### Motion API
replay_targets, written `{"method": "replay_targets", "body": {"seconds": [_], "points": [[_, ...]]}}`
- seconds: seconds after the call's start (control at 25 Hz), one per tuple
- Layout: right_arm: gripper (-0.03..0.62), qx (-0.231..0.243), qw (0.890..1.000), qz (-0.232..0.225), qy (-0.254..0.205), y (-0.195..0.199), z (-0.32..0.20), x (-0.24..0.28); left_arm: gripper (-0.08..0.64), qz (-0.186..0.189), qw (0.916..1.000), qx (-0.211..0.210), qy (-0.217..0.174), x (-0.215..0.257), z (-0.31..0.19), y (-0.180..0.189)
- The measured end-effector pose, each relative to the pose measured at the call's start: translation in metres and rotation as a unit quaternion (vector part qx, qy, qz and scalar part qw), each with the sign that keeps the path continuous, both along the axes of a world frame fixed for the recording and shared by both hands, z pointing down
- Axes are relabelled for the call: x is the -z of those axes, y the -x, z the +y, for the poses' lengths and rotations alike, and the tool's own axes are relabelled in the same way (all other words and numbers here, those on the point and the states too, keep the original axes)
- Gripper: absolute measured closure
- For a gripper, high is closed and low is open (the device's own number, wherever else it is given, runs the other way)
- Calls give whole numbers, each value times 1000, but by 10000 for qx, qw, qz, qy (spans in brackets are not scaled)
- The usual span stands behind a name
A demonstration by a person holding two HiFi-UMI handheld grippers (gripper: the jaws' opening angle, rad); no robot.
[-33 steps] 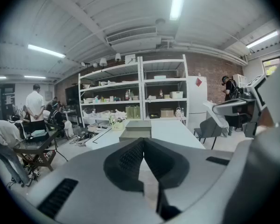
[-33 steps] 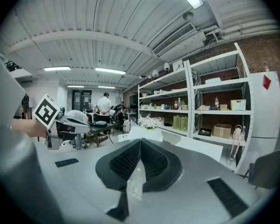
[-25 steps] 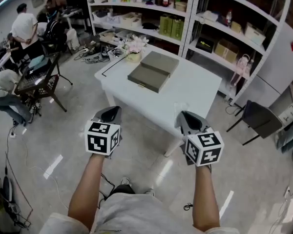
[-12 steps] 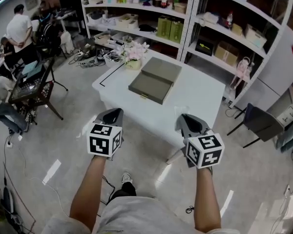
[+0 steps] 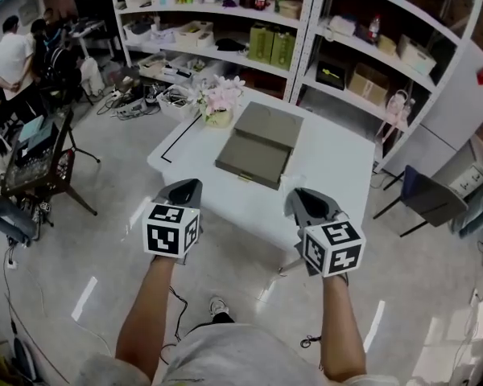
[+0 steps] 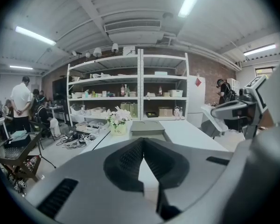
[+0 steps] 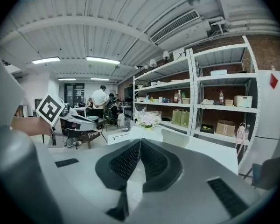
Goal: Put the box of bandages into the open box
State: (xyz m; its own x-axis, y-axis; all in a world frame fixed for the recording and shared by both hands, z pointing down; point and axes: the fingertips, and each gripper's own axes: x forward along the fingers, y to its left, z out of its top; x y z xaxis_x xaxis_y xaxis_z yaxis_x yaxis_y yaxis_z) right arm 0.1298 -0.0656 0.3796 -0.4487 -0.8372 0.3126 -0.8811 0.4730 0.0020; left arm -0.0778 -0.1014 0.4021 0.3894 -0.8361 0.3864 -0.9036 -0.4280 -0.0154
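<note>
Table (image 5: 338, 163) sits nearer than before, open box (image 5: 260, 145) at 12 o'clock, flowers (image 5: 219, 101) at 11. Left gripper (image 5: 183, 190) and right gripper (image 5: 304, 203) both closed, empty.

1. A white table (image 5: 338, 163) is stood on a glossy floor (image 5: 105, 240).
2. A pot of pale flowers (image 5: 220, 101) is set at its far left corner.
3. Stocked white shelving (image 5: 306, 51) is ranged behind it.
4. A dark chair (image 5: 428, 203) is placed to its right.
5. A person in white (image 5: 8, 55) is seen far left.
</note>
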Motion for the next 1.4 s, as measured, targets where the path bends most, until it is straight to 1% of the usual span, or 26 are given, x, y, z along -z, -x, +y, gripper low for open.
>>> {"method": "replay_targets", "body": {"seconds": [0.32,0.56,0.72,1.08,1.4], "points": [[586,-346,9993,141,13,23,-23,4,555,132,9992,-379,32,-4,-35,15],[586,-473,9988,52,92,36,-30,1,555,225,9983,-528,40,-6,-48,26],[586,-577,9982,-25,160,36,-36,1,555,207,9979,-601,87,-10,-54,30],[586,-555,9977,-115,362,38,-55,-6,555,163,9978,-629,134,-19,-69,36],[588,-448,9968,-418,519,42,-94,-13,555,68,9983,-544,177,-30,-101,44]]}}
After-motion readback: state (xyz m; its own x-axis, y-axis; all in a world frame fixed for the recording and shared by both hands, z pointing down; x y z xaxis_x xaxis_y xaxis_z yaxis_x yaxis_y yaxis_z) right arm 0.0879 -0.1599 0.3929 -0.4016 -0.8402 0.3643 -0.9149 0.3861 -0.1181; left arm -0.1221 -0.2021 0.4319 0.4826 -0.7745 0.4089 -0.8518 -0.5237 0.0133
